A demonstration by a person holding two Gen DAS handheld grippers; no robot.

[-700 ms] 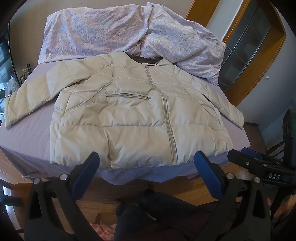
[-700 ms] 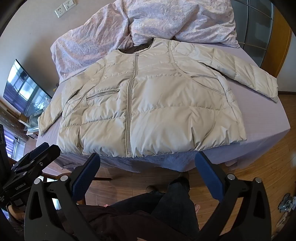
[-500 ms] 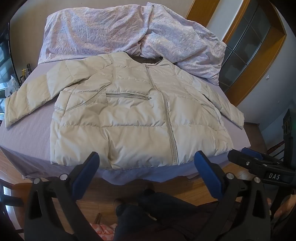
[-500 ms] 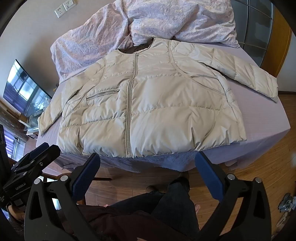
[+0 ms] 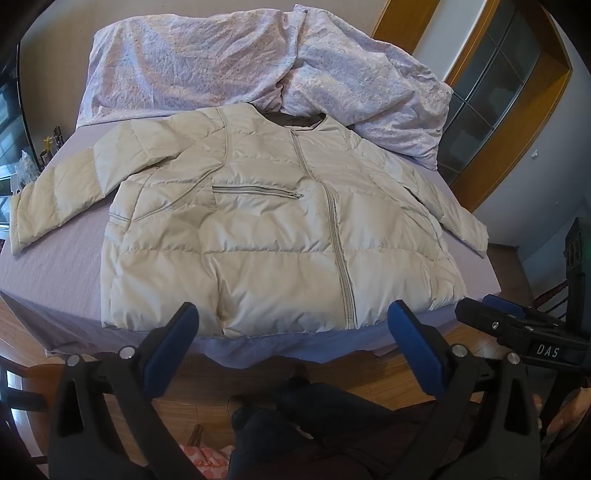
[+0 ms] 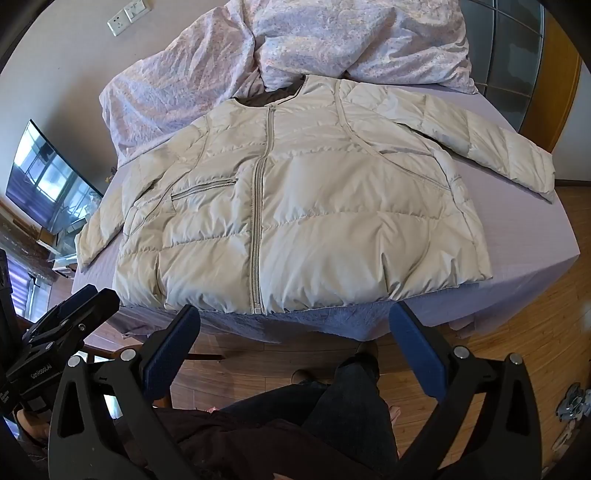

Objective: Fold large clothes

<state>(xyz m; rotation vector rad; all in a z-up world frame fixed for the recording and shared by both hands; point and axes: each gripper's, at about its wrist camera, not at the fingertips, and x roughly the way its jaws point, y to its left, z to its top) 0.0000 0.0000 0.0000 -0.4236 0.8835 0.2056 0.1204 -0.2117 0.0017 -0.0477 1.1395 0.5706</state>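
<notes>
Closest in, dark trouser legs (image 6: 343, 410) and a shoe (image 5: 295, 384) down on the wood floor (image 6: 524, 343), right under both cameras. Left gripper (image 5: 295, 343) spread as wide as it goes, blue pads (image 5: 173, 347) well apart, nothing between them, just hanging in front of the bed edge and tilted down at it. Same deal with the right gripper (image 6: 295, 343): wide open, empty, blue pads (image 6: 417, 354) either side of the mattress edge but not touching anything. Each one also peeking into the other's view, right gripper at the right edge of the left camera, left gripper at the lower left of the right camera. Past the pads, lilac sheet (image 5: 55, 266) hanging over the near side of the bed. On top of that, the beige puffer jacket (image 5: 273, 236), spread flat, front up, zipped all the way, hem (image 6: 295, 302) lying along the near edge of the mattress and collar pointing away. Sleeves out to both sides, one (image 5: 55, 195) reaching toward the left edge of the bed, the other (image 6: 491, 151) angled out to the right. Small zipped chest pocket (image 5: 258, 190) left of the main zipper. Behind the collar, a rumpled floral duvet (image 5: 207, 62) bunched at the far end of the bed. Farther off, a TV screen (image 6: 44, 181) at the left, wall sockets (image 6: 127, 14) up top, and wood-framed glass doors (image 5: 491, 96) on the right.
</notes>
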